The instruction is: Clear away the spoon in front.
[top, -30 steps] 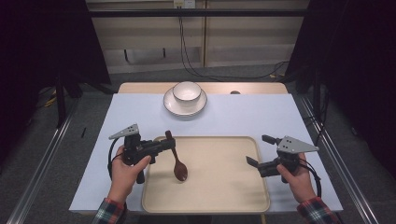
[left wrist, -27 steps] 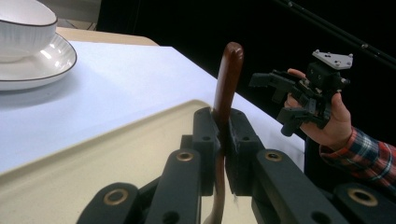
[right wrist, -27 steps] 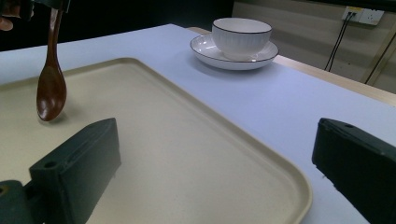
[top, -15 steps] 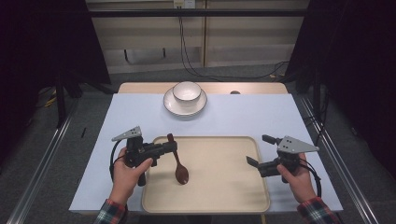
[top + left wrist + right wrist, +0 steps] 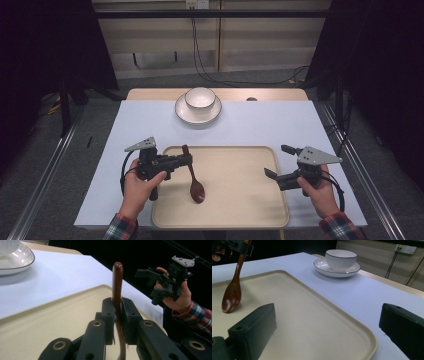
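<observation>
My left tool [image 5: 186, 160] is clamped on the handle of the wooden spoon [image 5: 193, 175], whose bowl rests on the beige tray [image 5: 240, 210]. My right tool [image 5: 278, 161] hovers at the tray's right edge, jaws apart. Farther along the worktop [image 5: 280, 122] stands a white bowl [image 5: 200, 98] on its saucer [image 5: 186, 114].

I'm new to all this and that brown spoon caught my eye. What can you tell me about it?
The spoon looks like dark, glossy brown wood, with a slim, slightly curved handle and an oval bowl. The left gripper is shut on its handle, whose rounded end sticks out past the jaws. It hangs tilted, bowl low, over the beige tray; whether the bowl touches the tray is unclear.
</observation>
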Motion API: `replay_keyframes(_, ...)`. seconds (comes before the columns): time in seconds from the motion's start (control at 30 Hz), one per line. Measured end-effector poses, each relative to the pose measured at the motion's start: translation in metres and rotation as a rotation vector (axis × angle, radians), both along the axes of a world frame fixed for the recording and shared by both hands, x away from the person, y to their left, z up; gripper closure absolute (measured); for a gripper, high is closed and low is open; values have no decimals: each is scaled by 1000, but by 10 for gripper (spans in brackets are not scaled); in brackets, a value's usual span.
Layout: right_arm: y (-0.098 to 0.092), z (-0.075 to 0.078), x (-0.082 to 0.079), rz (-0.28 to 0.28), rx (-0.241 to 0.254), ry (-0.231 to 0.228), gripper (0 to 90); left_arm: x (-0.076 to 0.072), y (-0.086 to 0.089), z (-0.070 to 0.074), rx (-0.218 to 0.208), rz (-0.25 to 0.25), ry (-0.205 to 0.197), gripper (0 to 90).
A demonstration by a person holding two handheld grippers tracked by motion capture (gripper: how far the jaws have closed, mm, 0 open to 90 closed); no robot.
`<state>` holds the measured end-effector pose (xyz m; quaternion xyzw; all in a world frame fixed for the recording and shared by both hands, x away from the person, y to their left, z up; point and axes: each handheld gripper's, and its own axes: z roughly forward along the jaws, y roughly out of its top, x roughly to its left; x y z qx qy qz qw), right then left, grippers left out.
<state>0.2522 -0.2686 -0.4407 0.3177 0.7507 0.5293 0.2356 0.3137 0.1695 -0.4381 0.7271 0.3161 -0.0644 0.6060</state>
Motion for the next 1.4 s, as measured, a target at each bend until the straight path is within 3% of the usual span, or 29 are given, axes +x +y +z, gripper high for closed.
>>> replay_keyframes(0.37,1,0,0,4,-2,-3,10,1,0,-1,48,25,-47,724)
replay_keyframes(0.73,1,0,-2,3,-10,-2,10,5,-3,-6,67,30,-55,709)
replay_keyframes(1.03,1,0,-3,9,-17,-8,10,7,-3,-10,88,62,-68,668)
replay_keyframes(1.4,1,0,-3,8,-20,-5,11,13,-3,-11,104,119,-129,458)
